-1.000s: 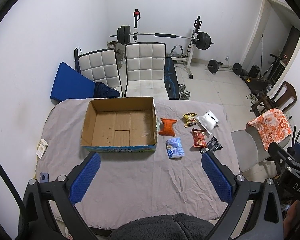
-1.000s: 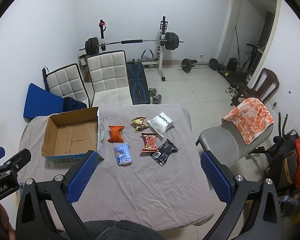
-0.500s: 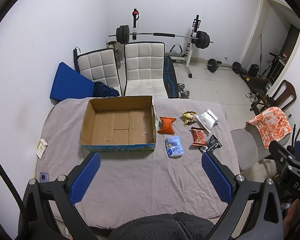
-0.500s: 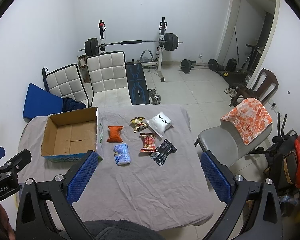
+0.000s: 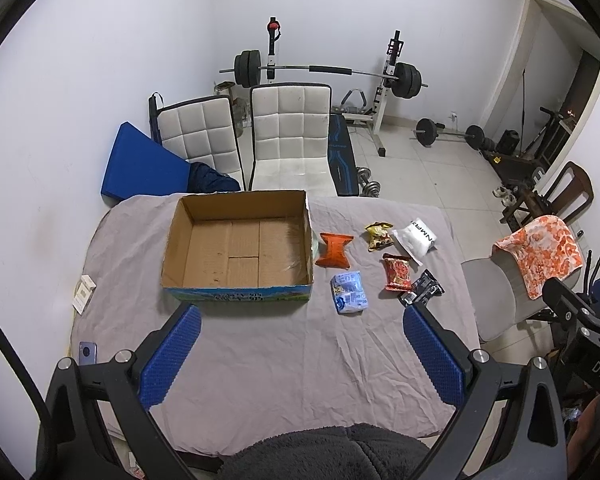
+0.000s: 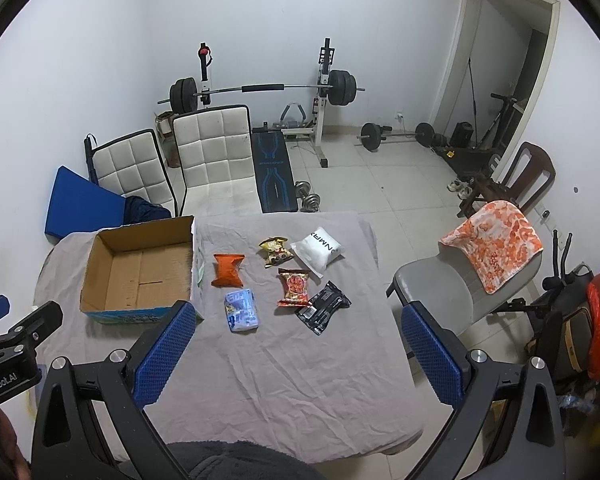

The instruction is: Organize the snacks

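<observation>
On the grey-clothed table [image 5: 284,364], six snack packets are lying loose to the right of an open cardboard box [image 5: 238,248], none of them inside it. The orange packet [image 5: 334,250] is sitting just beside the box's right wall, with the pale blue packet [image 5: 349,292] a little nearer the camera. Further right the yellow packet [image 5: 378,235] and the white pouch [image 5: 416,240] are lying side by side, and in front of them the red packet [image 5: 398,272] is touching the black packet [image 5: 422,293]. The box is showing only its bare cardboard floor.

The left gripper [image 5: 300,354] is hovering above the near part of the table, its blue-padded fingers spread wide with nothing between them. The right gripper [image 6: 296,354] is hanging likewise, fingers parted and holding nothing. A small white carton [image 5: 83,293] and a phone [image 5: 87,352] are lying at the table's left edge. Behind the table two white padded chairs [image 5: 290,136] are standing before a barbell rack [image 5: 328,72].
</observation>
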